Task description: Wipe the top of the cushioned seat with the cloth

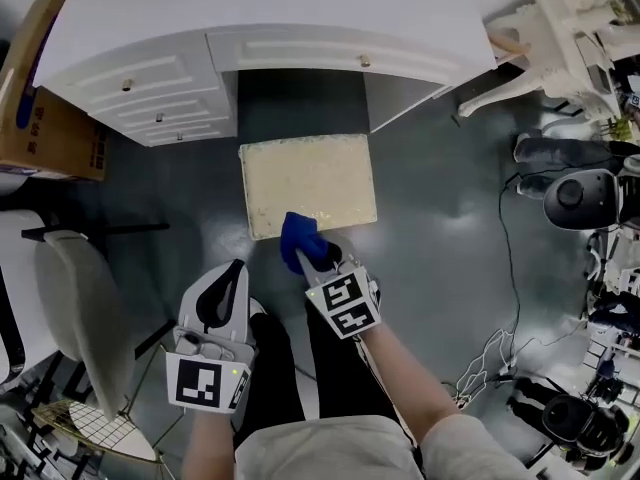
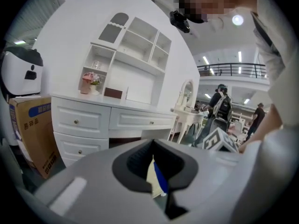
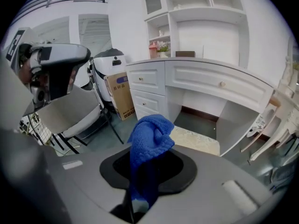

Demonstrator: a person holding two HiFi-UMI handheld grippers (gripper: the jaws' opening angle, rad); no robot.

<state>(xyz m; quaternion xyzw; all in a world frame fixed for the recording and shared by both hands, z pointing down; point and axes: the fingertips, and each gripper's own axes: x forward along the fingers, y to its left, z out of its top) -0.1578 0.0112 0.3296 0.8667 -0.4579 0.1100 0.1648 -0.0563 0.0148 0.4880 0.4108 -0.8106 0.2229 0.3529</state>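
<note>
The left tool [image 1: 236,268], a grey two-jaw piece held low by the person's left leg, has its jaws drawn together on nothing. In the left gripper view only a thin slit shows between them [image 2: 156,174], with a sliver of beige and blue beyond it. It stands off to the left of the seat and short of its near edge, so it plays no part at this moment.

The pale beige, nearly square cushioned seat [image 1: 308,180] stands on the dark floor in the knee gap of the white curved desk with drawers [image 1: 300,48]. It is a little wider across than deep and is turned slightly, so its near edge slopes relative to the person.

The right tool [image 1: 318,260] is clamped on the bright blue knitted cloth [image 1: 300,238], which bunches up out of the jaws [image 3: 149,134]. In the head view the cloth overlaps the seat's near edge, left of that edge's middle. Whether it presses on the cushion or hangs just above it cannot be told.

Seen along the right tool [image 3: 140,195], the seat [image 3: 201,141] lies straight ahead and below, towards the desk. Nearly the whole top stretches away from the cloth and to its right, so the wipe probably runs forward and rightward from here.
</note>
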